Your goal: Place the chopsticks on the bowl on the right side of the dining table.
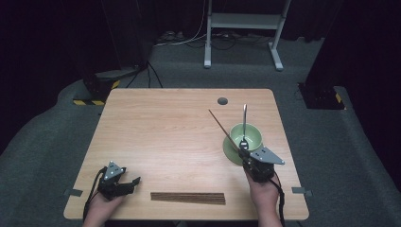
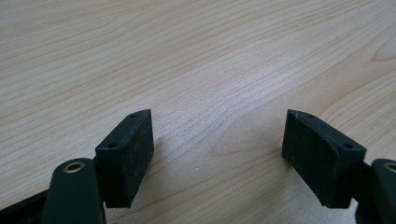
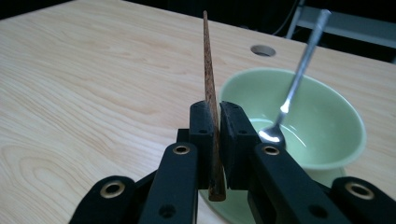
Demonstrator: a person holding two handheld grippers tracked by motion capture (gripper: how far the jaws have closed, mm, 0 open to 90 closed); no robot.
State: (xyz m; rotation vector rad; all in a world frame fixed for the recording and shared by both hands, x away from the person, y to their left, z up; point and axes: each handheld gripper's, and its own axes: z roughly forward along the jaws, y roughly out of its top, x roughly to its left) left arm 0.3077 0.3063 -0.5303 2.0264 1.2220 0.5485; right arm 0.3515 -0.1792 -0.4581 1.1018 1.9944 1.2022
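Note:
My right gripper [image 3: 215, 114] is shut on a dark wooden chopstick [image 3: 209, 88], which sticks out past the jaws and tapers to a point. In the high view the same chopstick [image 1: 223, 127] slants up and to the left from the right gripper [image 1: 245, 153]. Just beside it stands a pale green bowl [image 3: 327, 126] on a green saucer [image 1: 230, 152], with a metal spoon [image 3: 294, 88] leaning in the bowl [image 1: 253, 135]. My left gripper [image 2: 217, 140] rests low over bare wood near the table's front left, jaws wide apart with nothing between them.
A bundle of dark chopsticks [image 1: 187, 197] lies flat along the front edge of the wooden table [image 1: 165, 127]. A round cable hole [image 1: 222, 100] sits near the far edge. Beyond the table stand a white frame [image 1: 243, 28] and dark equipment on grey carpet.

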